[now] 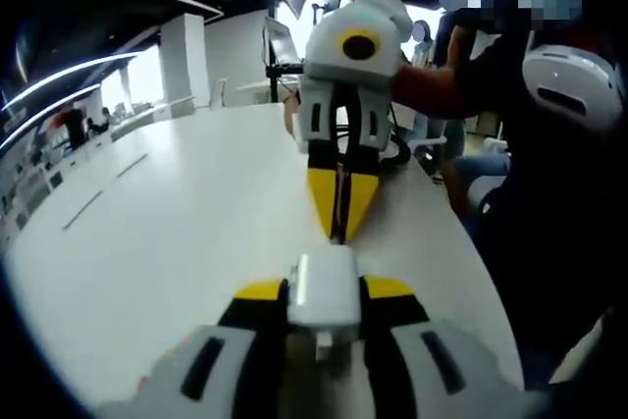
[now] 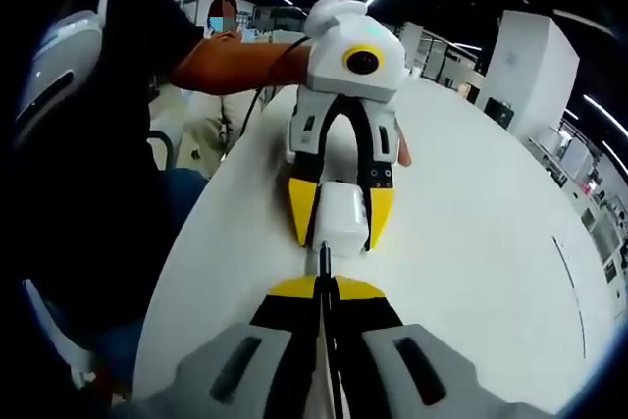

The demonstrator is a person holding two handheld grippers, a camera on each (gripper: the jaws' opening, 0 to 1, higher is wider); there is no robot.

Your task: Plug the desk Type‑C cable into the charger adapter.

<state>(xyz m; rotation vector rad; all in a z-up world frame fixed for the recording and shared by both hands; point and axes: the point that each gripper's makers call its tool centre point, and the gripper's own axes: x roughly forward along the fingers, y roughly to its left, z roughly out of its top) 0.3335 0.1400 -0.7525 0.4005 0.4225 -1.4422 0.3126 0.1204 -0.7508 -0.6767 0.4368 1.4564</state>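
In the left gripper view a white charger adapter [image 1: 326,288] sits clamped between the yellow-tipped jaws of my left gripper [image 1: 326,293]. Facing it, my right gripper [image 1: 340,205] comes in from the far side, shut on a thin dark Type-C cable [image 1: 340,211] whose plug end points at the adapter, a short gap away. In the right gripper view the same adapter [image 2: 340,218] is held between the left gripper's yellow jaws [image 2: 340,226], and my right gripper [image 2: 325,288] pinches the dark cable plug [image 2: 324,260], its tip just below the adapter.
Both grippers hover over a long white oval table [image 1: 177,233]. The person holding them sits at its edge [image 2: 118,144], an arm reaching across. Chairs and white pillars stand beyond the table.
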